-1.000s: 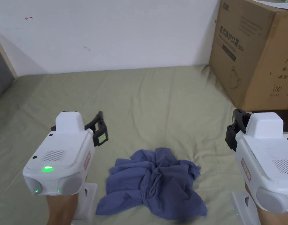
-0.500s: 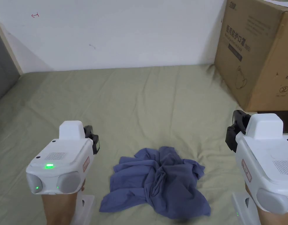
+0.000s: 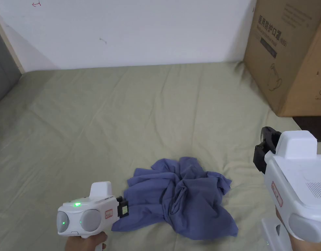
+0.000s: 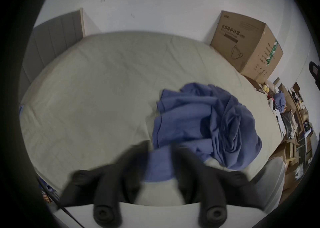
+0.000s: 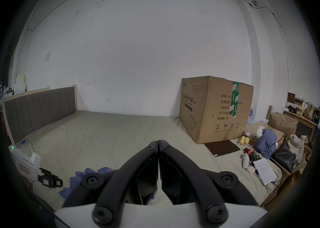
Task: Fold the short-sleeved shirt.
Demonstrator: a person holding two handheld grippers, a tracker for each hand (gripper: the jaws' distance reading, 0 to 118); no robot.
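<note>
A crumpled blue short-sleeved shirt (image 3: 182, 199) (image 4: 199, 122) (image 5: 103, 170) lies in a heap on the pale green bed sheet (image 3: 124, 114). My left gripper (image 3: 123, 208) (image 4: 160, 147) (image 5: 58, 182) is low at the shirt's near left edge. Its jaws stand apart, with a flap of blue cloth between them. My right gripper (image 3: 262, 147) (image 5: 158, 142) hovers to the right of the shirt, well apart from it. Its jaws are pressed together with nothing in them.
A big cardboard box (image 3: 287, 55) (image 5: 214, 108) stands at the bed's far right corner, with a dark flat board (image 5: 222, 147) beside it. A grey padded headboard (image 5: 39, 105) closes the left side. Bags, boxes and clothes (image 5: 266, 141) crowd the floor beyond the right edge.
My left gripper has dropped and moved right, from above the sheet to the shirt's left edge. The right gripper has hardly moved. The head camera has tilted down a little.
</note>
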